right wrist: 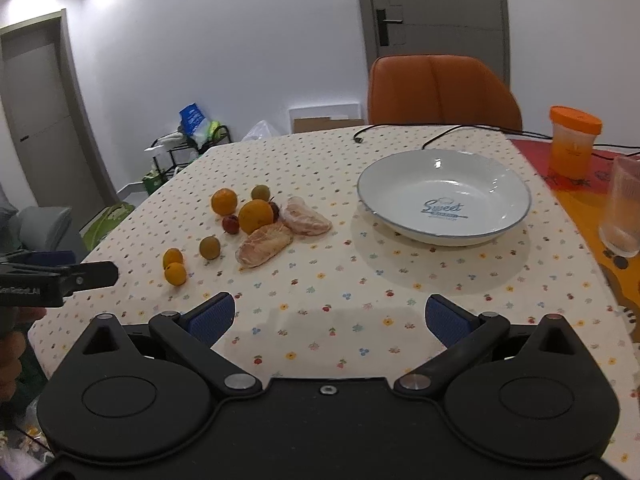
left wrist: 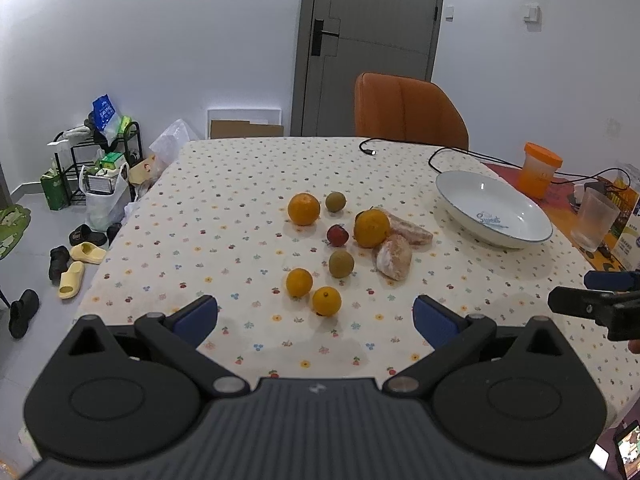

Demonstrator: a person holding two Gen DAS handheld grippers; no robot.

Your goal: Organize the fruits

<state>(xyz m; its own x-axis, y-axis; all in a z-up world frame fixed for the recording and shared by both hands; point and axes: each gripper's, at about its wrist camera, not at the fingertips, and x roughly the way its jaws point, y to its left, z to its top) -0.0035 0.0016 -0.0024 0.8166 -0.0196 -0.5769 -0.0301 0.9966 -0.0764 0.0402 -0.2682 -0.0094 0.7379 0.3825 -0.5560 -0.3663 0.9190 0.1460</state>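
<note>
The left tool (left wrist: 316,316) is released, its ribbed blue pads spread wide above the near part of the desk (left wrist: 224,184), which wears a cream cloth dotted with small flowers. The right tool (right wrist: 330,318) is likewise released, grasping nothing.

The fruits lie loose in a cluster at mid-desk: four round, glossy oranges, one of them (left wrist: 304,209) at the far left of the group and two small ones close together nearest the left tool (left wrist: 327,301); two dull green, smooth round fruits (left wrist: 341,263); a small dark red one (left wrist: 337,235); and two pale, pithy peeled citrus segments (right wrist: 265,245) beside the largest orange (left wrist: 371,228).

To the right stands a shallow white ceramic plate (right wrist: 400,184) with a thin blue rim, empty, well apart from the cluster. Farther right are a translucent orange-lidded container (right wrist: 573,142) and a frosted drinking glass (right wrist: 623,208).
</note>
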